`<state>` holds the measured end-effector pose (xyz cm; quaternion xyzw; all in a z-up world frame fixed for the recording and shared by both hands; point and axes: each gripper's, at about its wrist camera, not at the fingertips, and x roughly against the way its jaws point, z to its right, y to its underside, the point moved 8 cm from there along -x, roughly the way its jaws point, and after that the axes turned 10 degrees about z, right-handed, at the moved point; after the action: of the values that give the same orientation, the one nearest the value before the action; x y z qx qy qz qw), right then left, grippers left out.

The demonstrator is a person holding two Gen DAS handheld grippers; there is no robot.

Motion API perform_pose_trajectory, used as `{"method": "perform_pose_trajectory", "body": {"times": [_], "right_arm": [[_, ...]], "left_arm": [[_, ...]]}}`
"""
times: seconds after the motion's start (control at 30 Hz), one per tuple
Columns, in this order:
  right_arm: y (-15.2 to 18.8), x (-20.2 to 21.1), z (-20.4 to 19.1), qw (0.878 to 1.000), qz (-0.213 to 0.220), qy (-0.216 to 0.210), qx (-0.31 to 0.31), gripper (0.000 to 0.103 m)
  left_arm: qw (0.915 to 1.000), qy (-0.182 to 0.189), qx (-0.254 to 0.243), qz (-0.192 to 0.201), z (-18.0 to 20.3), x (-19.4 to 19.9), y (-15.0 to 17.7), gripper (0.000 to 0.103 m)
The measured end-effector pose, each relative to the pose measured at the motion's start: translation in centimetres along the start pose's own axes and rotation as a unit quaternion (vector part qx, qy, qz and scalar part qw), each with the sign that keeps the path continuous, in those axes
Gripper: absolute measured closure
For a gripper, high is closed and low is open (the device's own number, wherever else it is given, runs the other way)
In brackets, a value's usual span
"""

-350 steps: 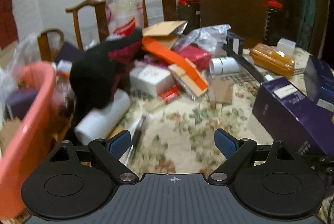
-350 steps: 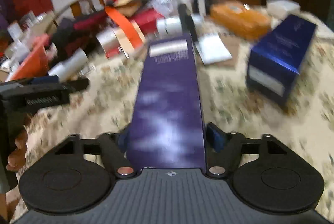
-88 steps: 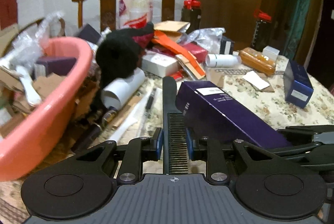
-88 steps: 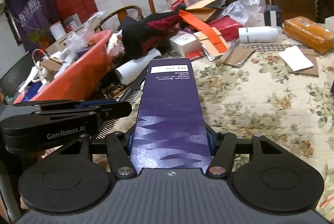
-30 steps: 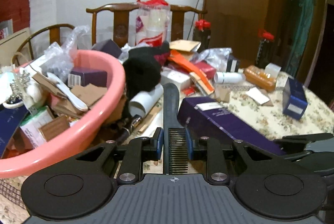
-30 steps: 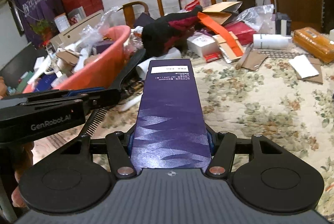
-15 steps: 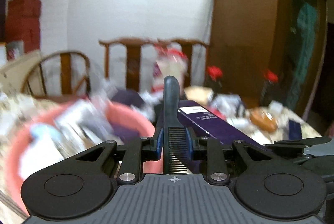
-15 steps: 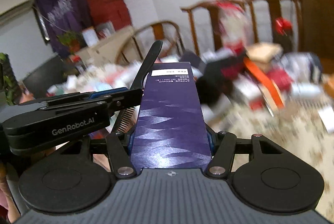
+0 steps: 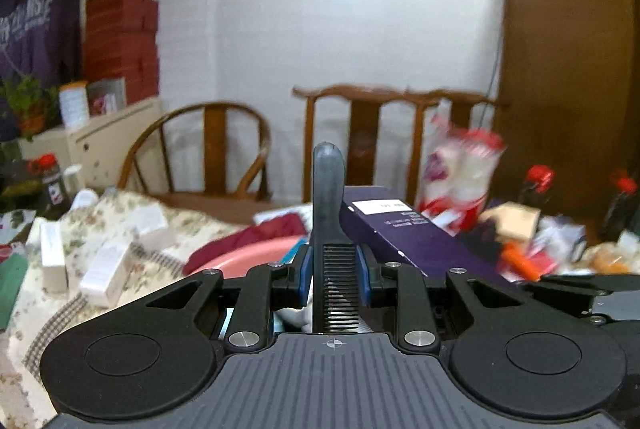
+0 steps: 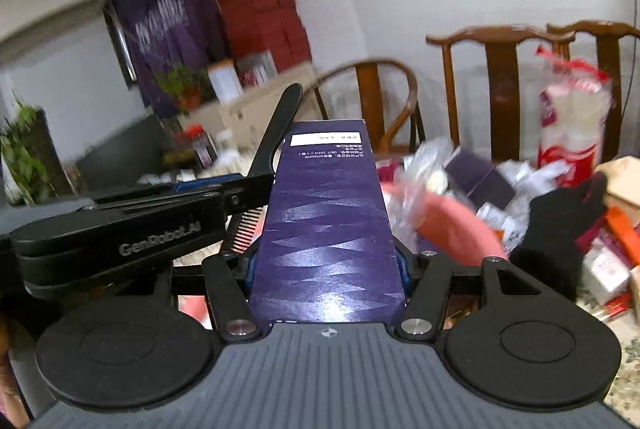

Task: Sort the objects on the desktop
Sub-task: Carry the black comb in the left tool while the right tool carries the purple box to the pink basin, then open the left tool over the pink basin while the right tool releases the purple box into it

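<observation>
- Left gripper [image 9: 331, 279]: jaws clamped on black comb [image 9: 329, 213]; its long axis runs straight forward along the fingers, handle tip furthest out and raised.
- Pink basin [image 9: 256, 252]: ahead of and below the left gripper, rim only partly seen, apparently just past the comb; in the right wrist view the basin lies right of the box.
- Right gripper [image 10: 326, 275]: jaws shut on long purple box [image 10: 326, 229], gripped by its near end, long axis pointing forward, label end far.
- Left gripper sits nearer the basin; the box sits just right of the comb.
</observation>
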<state>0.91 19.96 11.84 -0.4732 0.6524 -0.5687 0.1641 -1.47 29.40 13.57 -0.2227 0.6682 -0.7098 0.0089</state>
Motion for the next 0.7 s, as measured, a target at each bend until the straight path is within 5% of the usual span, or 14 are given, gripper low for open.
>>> {"method": "perform_pose_trajectory", "body": {"times": [0.4, 0.53, 0.6, 0.7], "right_arm": [[3.3, -8.2, 0.8, 0.990, -0.036, 0.071, 0.115, 0.039], [3.6, -9.5, 1.5, 0.991, -0.043, 0.072, 0.105, 0.039], [4.0, -9.9, 1.8, 0.990, -0.049, 0.074, 0.108, 0.038], [4.5, -10.1, 2.5, 0.990, -0.054, 0.076, 0.103, 0.034]], "left_arm": [[0.9934, -0.048, -0.012, -0.104, -6.5, -8.9, 6.5, 0.081], [0.9920, -0.066, -0.044, -0.099, -6.7, -9.6, 7.4, 0.081], [0.9925, -0.060, -0.050, -0.094, -6.5, -9.5, 7.5, 0.070], [0.9933, -0.045, -0.049, -0.094, -6.0, -9.1, 7.5, 0.071]]}}
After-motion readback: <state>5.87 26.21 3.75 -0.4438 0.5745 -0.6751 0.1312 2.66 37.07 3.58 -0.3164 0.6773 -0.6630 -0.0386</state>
